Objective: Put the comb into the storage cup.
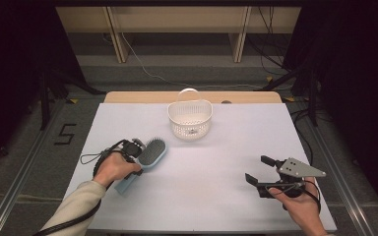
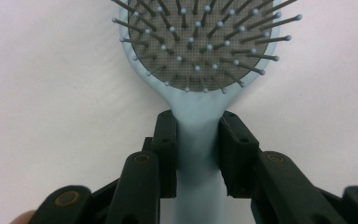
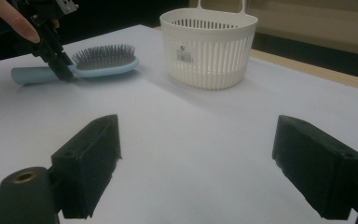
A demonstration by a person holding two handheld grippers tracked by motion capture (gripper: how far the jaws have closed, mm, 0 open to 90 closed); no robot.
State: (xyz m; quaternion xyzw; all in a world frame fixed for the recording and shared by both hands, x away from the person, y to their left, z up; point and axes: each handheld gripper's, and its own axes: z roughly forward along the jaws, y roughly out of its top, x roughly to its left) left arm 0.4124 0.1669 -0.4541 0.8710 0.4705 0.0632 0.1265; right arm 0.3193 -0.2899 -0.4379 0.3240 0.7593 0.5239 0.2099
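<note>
Hairbrush [image 2: 196, 79] lies bristles-up near the table's [image 1: 226, 196] left edge, its handle clamped between the left gripper's [image 2: 197, 140] jaws. Right gripper [image 1: 258, 172] rests near the right edge, jaws spread wide, nothing between them. Basket [image 1: 190, 118] stands toward the far edge.

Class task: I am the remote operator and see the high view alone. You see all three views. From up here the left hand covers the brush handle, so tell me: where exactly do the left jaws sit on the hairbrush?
Observer: The left gripper clamps the hairbrush on the neck of its light blue handle, just below the bristle pad, one pad pressing each side.
Operator: Is the brush lifted?
Observer: The right gripper view shows it lying flat on the white table, bristles up.
Operator: And the right jaws?
Observer: The right gripper stands wide open with nothing between its pads, facing the white basket.
</note>
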